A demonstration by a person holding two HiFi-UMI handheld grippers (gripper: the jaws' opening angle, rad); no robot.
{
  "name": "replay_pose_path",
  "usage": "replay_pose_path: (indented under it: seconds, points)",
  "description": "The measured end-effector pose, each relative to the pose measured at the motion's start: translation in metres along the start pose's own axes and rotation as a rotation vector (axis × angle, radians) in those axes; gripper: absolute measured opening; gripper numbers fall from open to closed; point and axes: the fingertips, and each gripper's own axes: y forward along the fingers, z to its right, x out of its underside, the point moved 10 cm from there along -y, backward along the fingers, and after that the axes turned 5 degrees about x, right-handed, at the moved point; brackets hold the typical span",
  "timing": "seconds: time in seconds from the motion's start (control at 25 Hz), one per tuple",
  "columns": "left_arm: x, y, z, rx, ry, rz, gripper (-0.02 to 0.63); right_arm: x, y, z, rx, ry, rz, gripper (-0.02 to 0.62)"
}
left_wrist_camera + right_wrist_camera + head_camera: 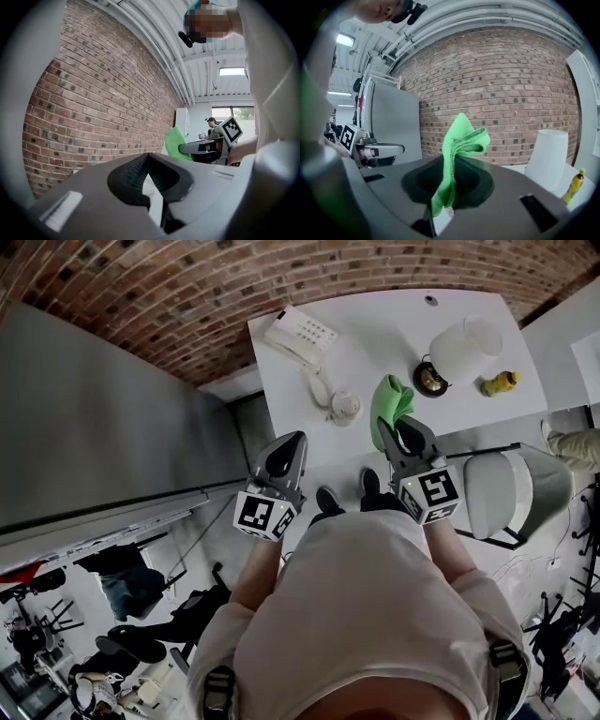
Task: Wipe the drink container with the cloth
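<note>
A tall white drink container stands on the white table at the far right; it also shows in the right gripper view. A small yellow bottle lies beside it. My right gripper is shut on a green cloth, held over the table's near edge, left of the container and apart from it. The cloth sticks up out of the jaws. My left gripper hangs off the table's near left corner, shut and holding nothing.
A white desk phone and a small round white object sit on the table's left part. A dark round item lies at the container's base. A grey chair stands at the right, a grey cabinet at the left.
</note>
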Motion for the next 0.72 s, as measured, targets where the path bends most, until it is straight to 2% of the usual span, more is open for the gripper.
replay_pose_path:
  seconds: [0.16, 0.32, 0.44, 0.72]
  points:
    - [0.0, 0.015, 0.005, -0.037, 0.001, -0.028, 0.008, 0.004, 0.014, 0.017, -0.056, -0.004, -0.038, 0.054]
    - [0.007, 0.033, 0.006, -0.099, -0.039, -0.028, 0.008, 0.01, 0.031, 0.04, -0.098, -0.009, -0.053, 0.054]
    - [0.007, 0.045, 0.013, -0.106, -0.06, -0.047, 0.008, 0.02, 0.04, 0.055, -0.137, 0.009, -0.069, 0.054]
    - [0.012, 0.061, 0.02, -0.175, -0.059, -0.081, 0.008, 0.053, 0.067, 0.086, -0.252, 0.052, -0.203, 0.054]
